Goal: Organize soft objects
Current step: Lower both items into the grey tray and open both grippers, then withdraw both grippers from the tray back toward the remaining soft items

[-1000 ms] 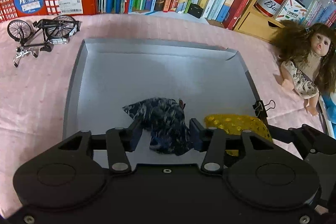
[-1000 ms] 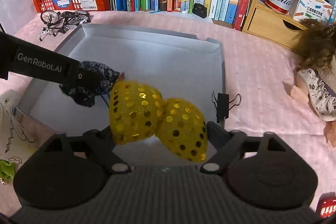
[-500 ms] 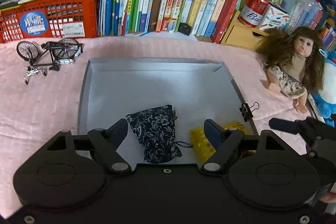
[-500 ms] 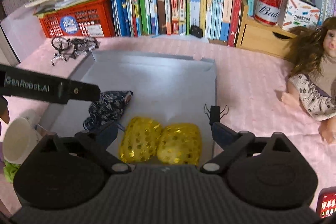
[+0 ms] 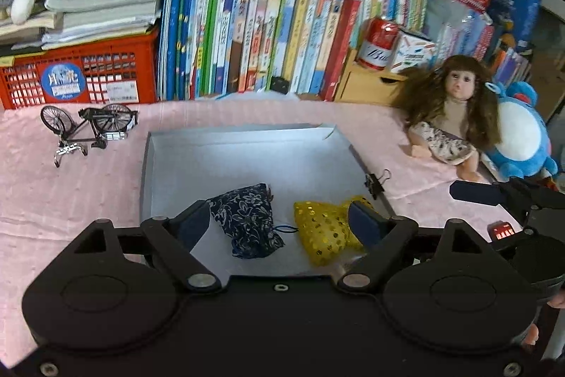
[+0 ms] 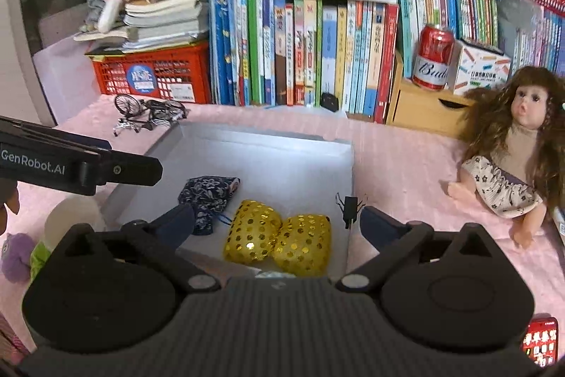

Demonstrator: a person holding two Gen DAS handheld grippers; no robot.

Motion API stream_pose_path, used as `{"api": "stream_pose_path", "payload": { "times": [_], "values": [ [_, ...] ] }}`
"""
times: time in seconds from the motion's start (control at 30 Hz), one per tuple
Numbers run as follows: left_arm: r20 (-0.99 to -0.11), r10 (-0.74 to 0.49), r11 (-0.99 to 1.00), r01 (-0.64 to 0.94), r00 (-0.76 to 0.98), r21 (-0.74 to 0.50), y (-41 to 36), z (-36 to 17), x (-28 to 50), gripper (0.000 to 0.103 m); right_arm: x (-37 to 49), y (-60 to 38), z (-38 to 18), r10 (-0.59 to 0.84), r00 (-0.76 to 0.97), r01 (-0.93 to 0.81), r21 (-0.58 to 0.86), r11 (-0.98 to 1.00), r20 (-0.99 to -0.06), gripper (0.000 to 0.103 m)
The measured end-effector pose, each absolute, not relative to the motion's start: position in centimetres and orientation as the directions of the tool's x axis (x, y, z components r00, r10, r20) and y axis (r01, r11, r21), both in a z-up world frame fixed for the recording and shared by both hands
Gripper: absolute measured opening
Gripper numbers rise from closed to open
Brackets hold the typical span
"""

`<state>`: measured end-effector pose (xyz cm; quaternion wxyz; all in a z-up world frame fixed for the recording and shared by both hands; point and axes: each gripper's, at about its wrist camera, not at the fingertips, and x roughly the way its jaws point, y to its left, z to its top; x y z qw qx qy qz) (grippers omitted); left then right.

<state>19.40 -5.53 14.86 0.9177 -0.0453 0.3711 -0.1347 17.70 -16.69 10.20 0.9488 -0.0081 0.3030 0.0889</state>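
Now we find both soft items released into the shallow grey cardboard tray (image 6: 339, 143): the dark blue floral fabric pouch (image 5: 247, 218) and the yellow sequinned cushion (image 6: 279, 244) lie side by side near its front edge, where a second ago each was clamped. We judge this placement done. The left gripper (image 5: 279, 221) has just been opening, the right gripper (image 6: 275, 225) likewise; both stand wide, holding nothing, raised clear of the tray.
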Motion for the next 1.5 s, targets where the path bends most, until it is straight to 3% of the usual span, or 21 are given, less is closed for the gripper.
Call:
{"api": "stream_pose_path", "payload": {
  "times": [0.47, 0.7, 1.27, 1.5],
  "values": [
    [-0.570, -0.309, 0.950, 0.273, 0.761, -0.150, -4.9, 15.0, 11.9, 0.092, 11.4, -16.6, 10.5, 0.195, 0.877, -0.182, 0.073, 0.981, -0.438, 0.103],
    [-0.550, -0.329, 0.944, 0.274, 0.767, -0.183, -4.2, 14.4, 9.3, 0.095, 9.0, -16.3, 9.9, 0.183, 0.892, -0.171, 0.066, 0.983, -0.413, 0.103],
    [-0.493, -0.280, 0.960, 0.247, 0.824, -0.132, -2.7, 11.0, 3.4, 0.102, 4.7, -16.2, 7.2, 0.120, 0.929, -0.112, 0.042, 0.993, -0.349, 0.103],
    [-0.493, -0.214, 0.976, 0.169, 0.844, -0.135, -1.7, 8.4, 1.7, 0.102, 4.0, -16.1, 4.8, 0.060, 0.925, -0.063, 0.006, 0.998, -0.375, 0.103]
  ]
}}
